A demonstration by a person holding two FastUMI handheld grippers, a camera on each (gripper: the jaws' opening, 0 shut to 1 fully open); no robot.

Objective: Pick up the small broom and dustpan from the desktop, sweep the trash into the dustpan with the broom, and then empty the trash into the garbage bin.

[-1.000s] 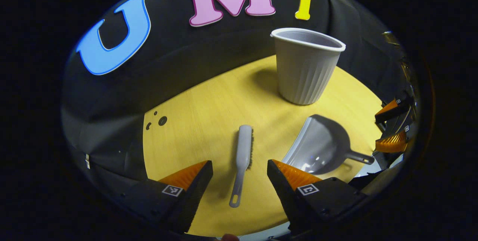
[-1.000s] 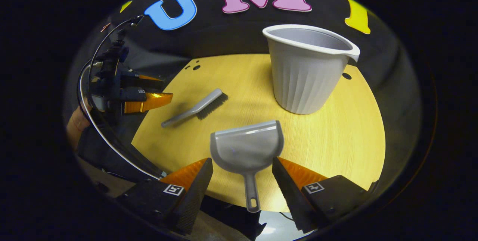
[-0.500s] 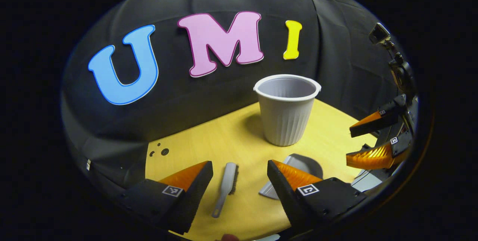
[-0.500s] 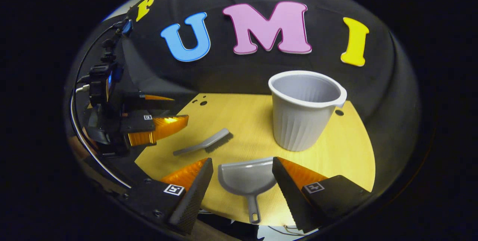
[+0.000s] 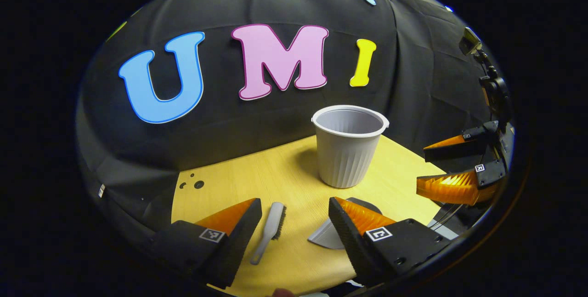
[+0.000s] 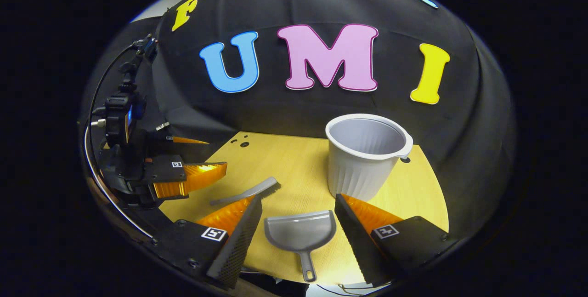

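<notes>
Both tools gape empty; left tool point(image 5: 295, 214) frames broom point(image 5: 268, 230) lying lengthwise, handle toward camera

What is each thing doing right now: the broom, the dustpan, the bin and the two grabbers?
small broom: lying flat on the desktop, not held.
dustpan: flat on the desktop, not held.
garbage bin: upright, open at the top.
left gripper: jaws open, holding nothing.
right gripper: jaws open, holding nothing.
</notes>
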